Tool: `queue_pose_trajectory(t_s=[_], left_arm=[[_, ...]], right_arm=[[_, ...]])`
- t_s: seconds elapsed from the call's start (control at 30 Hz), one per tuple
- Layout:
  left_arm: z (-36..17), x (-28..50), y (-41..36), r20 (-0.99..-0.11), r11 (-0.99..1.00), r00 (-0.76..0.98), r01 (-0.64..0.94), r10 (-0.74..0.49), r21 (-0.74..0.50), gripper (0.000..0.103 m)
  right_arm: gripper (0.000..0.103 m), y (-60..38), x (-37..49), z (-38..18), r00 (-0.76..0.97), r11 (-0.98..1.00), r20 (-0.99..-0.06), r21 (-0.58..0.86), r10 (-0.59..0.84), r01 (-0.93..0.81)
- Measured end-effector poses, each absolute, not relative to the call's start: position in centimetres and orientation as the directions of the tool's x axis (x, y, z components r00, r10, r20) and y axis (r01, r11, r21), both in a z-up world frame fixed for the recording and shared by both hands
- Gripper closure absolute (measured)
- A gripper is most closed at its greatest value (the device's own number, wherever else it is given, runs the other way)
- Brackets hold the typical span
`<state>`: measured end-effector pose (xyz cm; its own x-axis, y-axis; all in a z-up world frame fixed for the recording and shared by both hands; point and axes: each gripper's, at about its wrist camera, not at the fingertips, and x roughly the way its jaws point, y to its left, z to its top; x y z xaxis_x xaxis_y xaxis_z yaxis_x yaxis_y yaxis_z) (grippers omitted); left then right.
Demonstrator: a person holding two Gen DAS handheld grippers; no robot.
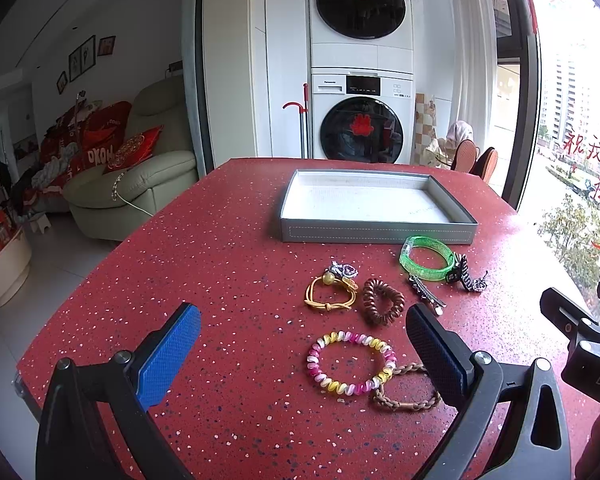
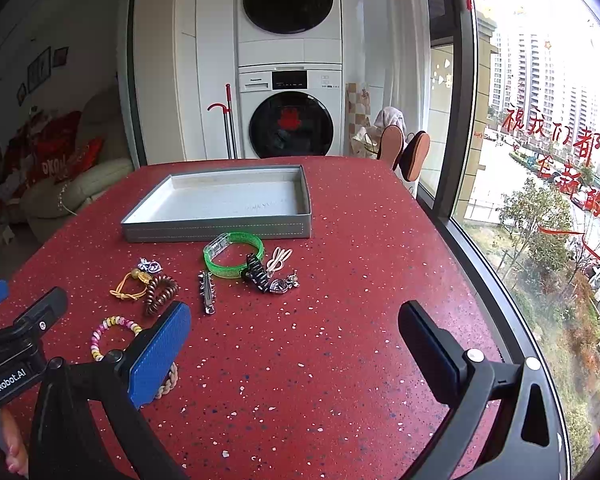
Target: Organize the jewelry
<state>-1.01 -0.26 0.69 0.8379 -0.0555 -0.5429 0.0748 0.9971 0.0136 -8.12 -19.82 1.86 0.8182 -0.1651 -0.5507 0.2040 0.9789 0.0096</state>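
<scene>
A grey tray (image 1: 376, 232) (image 2: 216, 232) with a white inside stands empty on the red table. In front of it lie a green bangle (image 1: 428, 260) (image 2: 233, 257), a black claw clip (image 1: 466, 276) (image 2: 260, 276), a spiked barrette (image 1: 426, 294) (image 2: 206, 292), a brown coil tie (image 1: 382, 302) (image 2: 160, 294), a yellow cord bracelet (image 1: 330, 292) (image 2: 130, 286), a pink-yellow coil tie (image 1: 350, 362) (image 2: 114, 336) and a braided tie (image 1: 406, 394). My left gripper (image 1: 304, 352) is open above the pink-yellow tie. My right gripper (image 2: 296, 344) is open over bare table.
The red speckled table (image 2: 340, 360) ends at a window on the right. A cream looped tie (image 2: 280, 258) lies by the bangle. Stacked washing machines (image 1: 362, 120) stand behind the table, a sofa (image 1: 132, 188) to the left.
</scene>
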Motion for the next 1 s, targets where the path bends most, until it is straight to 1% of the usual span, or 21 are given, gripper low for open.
queue_pose_trajectory(t_s=[1.0], left_arm=[[-0.14,-1.02,-0.21,-0.566,0.997,0.823,0.072,-0.052,0.014,0.0]], right_arm=[[0.0,-20.02,-8.03,1.52,0.811,0.979,-0.565,0.02,-0.155,0.201]])
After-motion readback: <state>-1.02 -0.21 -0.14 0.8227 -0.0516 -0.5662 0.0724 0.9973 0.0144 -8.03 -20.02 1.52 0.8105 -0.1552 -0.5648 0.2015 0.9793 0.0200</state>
